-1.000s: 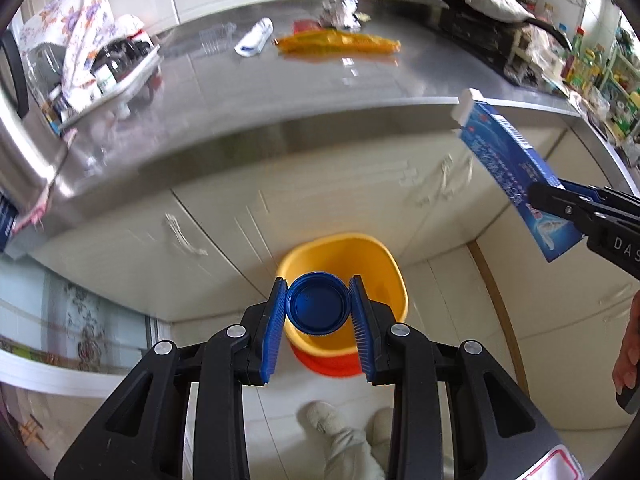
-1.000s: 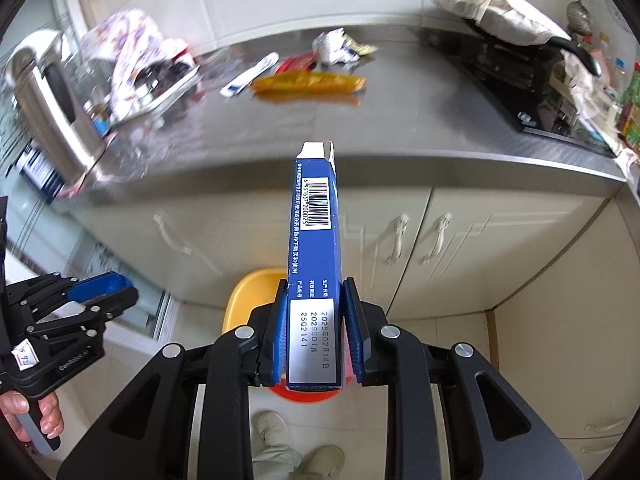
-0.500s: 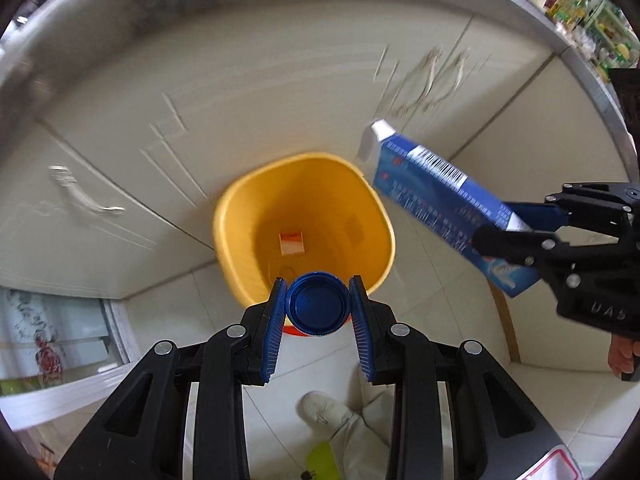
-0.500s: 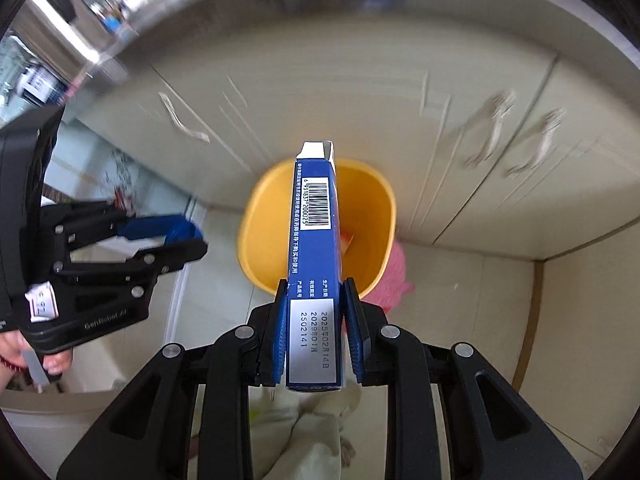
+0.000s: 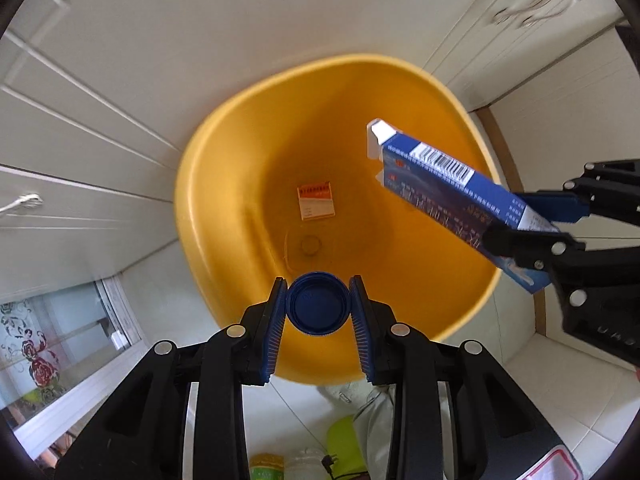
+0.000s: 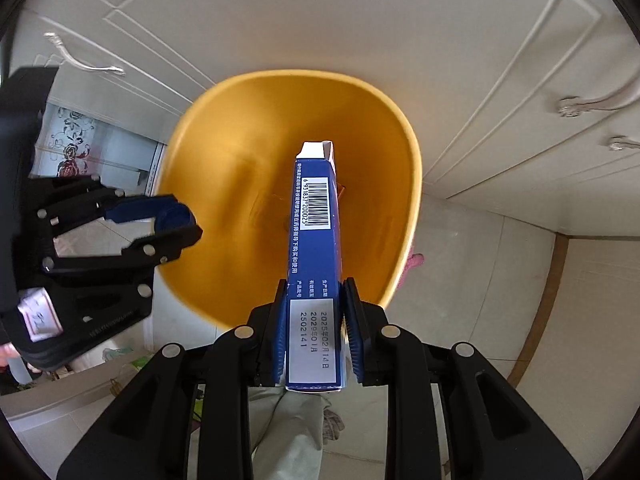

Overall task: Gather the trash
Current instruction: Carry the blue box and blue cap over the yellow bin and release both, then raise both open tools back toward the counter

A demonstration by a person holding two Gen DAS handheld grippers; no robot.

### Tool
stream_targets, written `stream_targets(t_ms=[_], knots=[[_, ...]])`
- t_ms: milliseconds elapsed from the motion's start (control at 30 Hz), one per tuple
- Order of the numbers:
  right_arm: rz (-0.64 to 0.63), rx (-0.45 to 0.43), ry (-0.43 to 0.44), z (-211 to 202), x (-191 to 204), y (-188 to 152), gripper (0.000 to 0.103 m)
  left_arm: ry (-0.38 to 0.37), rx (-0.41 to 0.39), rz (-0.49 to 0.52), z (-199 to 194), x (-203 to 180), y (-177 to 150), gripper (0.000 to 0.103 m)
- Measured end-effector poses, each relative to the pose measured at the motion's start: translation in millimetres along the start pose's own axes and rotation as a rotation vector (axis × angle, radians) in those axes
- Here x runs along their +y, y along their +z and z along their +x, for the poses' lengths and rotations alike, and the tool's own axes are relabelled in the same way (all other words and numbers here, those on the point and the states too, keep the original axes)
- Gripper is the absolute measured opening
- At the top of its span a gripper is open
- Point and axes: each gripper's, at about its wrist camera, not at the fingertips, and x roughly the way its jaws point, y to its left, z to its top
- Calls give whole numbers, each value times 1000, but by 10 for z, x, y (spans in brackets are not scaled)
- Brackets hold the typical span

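The round yellow plastic bin (image 5: 224,216) on the floor holds one small orange-and-white paper scrap (image 5: 316,202). Right tongs (image 6: 314,312) grip a long blue cardboard box (image 6: 316,240) over its mouth; left tongs (image 5: 318,308) pinch a round blue plastic cap (image 5: 316,308) above the near rim. Both drops remain, I judge.

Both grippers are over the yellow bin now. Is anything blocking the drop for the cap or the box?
Nothing visible does. The blue bottle cap and blue carton both hang over the open yellow bin, which has no lid on it. Only a small orange-and-white packet lies at its bottom.
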Motion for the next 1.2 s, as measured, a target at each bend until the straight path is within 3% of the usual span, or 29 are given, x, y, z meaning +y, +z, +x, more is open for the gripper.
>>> stream_targets(t_ms=[133,167,267,333,633,867,1200], knots=[[15,-13,27,46,11,64,29,-4,5,-23,63,44,-11,33],[17,-22,29,41,16,77,32,-5,2,-27,57,67,-12,39],[27,-40,44,8,3,62,56,6,-16,-42,25,92,-29,62],[30,-53,40,-27,-4,45,58,6,-31,-51,2,84,-36,69],[64,-124,29,-402,-51,-124,58,14,-68,-47,-270,-19,-130,68],[60,-212,17,-881,34,-368,58,7,-135,-87,-763,-111,-334,68],[23,-429,-5,-2002,305,-825,58,-64,-379,-186,-2072,-326,-719,69]])
